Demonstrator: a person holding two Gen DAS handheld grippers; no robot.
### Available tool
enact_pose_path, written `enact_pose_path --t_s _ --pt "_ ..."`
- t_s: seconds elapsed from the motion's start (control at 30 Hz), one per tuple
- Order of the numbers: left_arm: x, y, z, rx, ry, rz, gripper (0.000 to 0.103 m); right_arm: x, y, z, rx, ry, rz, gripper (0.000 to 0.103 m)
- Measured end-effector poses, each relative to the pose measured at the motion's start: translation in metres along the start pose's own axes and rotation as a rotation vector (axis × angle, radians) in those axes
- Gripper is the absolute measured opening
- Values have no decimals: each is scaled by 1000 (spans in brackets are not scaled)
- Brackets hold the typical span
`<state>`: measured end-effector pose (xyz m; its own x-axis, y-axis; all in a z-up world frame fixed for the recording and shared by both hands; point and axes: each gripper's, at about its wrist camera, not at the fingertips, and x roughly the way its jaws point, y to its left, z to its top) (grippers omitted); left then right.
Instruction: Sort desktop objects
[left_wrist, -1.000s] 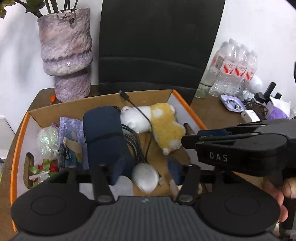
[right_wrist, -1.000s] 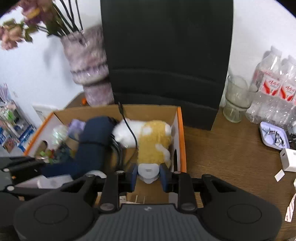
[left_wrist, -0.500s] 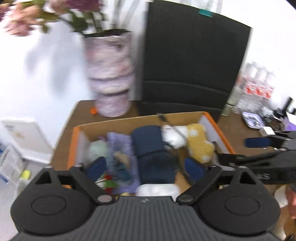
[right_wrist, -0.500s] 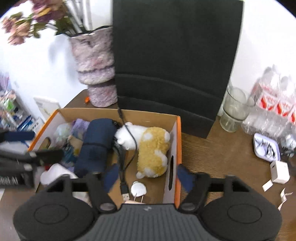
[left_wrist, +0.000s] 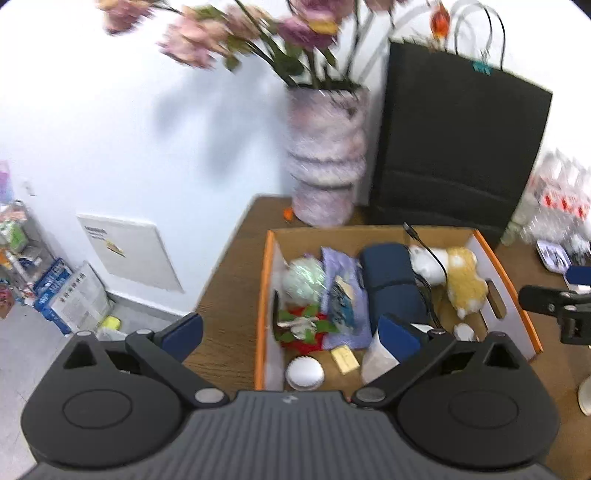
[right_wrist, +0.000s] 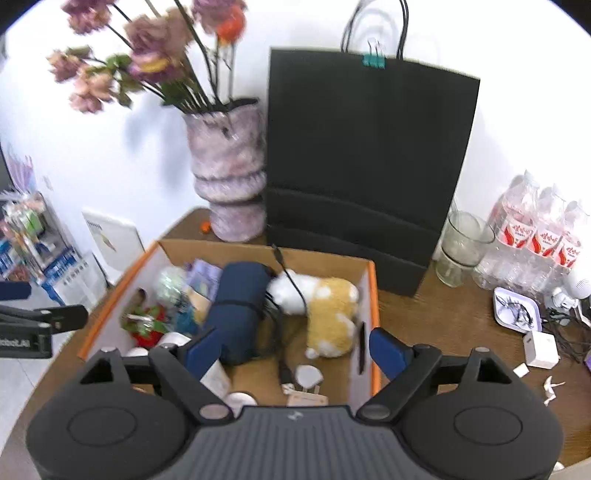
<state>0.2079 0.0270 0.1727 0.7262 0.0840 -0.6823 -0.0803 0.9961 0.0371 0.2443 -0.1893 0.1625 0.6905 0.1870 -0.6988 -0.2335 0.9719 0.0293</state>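
Both grippers spread and empty above the cardboard box (right_wrist: 373, 295) on the counter (right_wrist: 443, 321).
Left gripper (left_wrist: 291, 334) and right gripper (right_wrist: 295, 349): jaws have just been opening, nothing between them. In box: plush dog (right_wrist: 325, 314) right, navy pouch (right_wrist: 240, 306) centre, black cable (right_wrist: 291, 284) draped over both.
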Motion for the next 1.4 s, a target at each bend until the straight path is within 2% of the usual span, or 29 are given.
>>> enact_pose_path --t_s 0.1,0.17,0.33,0.5,0.7,0.9,1.0,1.13,1.33,1.4 --pt "-18 3 -24 -2 -153 0 103 -13 5 -15 -1 -83 17 87" --pt "-28 2 -43 10 -220 -24 103 -18 10 -30 -17 -121 14 87" --pt "-43 -1 -88 15 -282 -77 103 -27 24 -82 -64 -223 -30 88" --pt "-46 -2 -133 -7 -250 -113 103 -26 39 -137 -86 -230 -39 88" --pt "-46 -6 -188 3 -202 -101 103 -26 44 -195 -32 -197 -4 89" --pt "-54 -4 -235 -33 -158 -101 103 -33 45 -244 -2 -168 -5 90" --pt "-56 -5 -251 -28 -144 -108 103 -38 45 -262 21 -140 21 92" --pt "-54 -8 -260 -5 -128 -80 103 -44 49 -276 33 -131 26 94" --pt "-46 -17 -271 27 -58 -75 103 -45 51 -283 57 -118 7 96" --pt "-46 -18 -277 33 -58 -70 103 -45 53 -284 43 -105 -6 99"
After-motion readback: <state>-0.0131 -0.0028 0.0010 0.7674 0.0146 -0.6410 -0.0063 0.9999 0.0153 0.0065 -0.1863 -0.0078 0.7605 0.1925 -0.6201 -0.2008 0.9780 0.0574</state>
